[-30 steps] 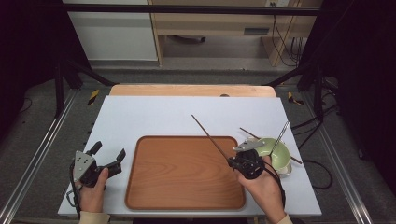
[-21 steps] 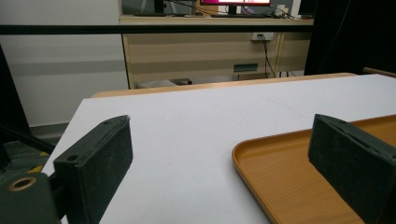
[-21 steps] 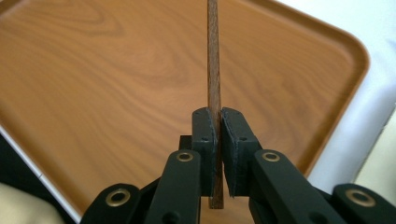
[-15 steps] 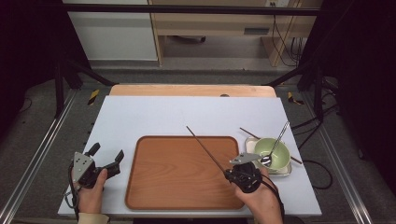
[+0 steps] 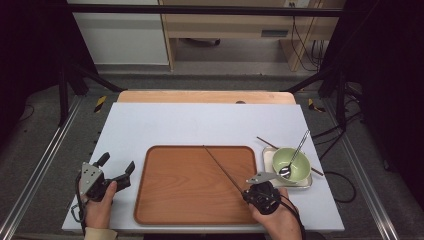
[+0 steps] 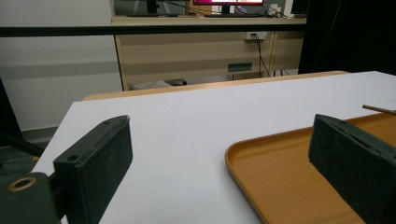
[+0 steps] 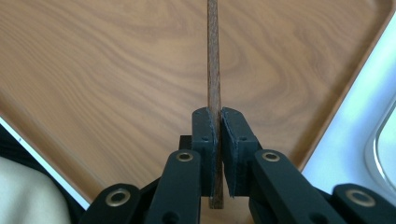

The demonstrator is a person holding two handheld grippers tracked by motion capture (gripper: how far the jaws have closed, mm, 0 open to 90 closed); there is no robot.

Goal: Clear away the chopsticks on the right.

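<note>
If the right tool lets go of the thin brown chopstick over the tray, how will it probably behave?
The chopstick looks straight and rigid in the right tool, so it is probably stiff and light. It is gripped near one end, so it may pivot if knocked. Being thin, it might roll on the smooth tray, though the raised rim should stop it.

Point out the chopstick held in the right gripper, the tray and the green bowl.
chopstick [image 5: 222, 167], high view, mid-shaft over the tray
tray [image 5: 165, 200], high view, bare wooden floor
green bowl [image 5: 300, 167], high view, inner wall right of the spoon
</note>
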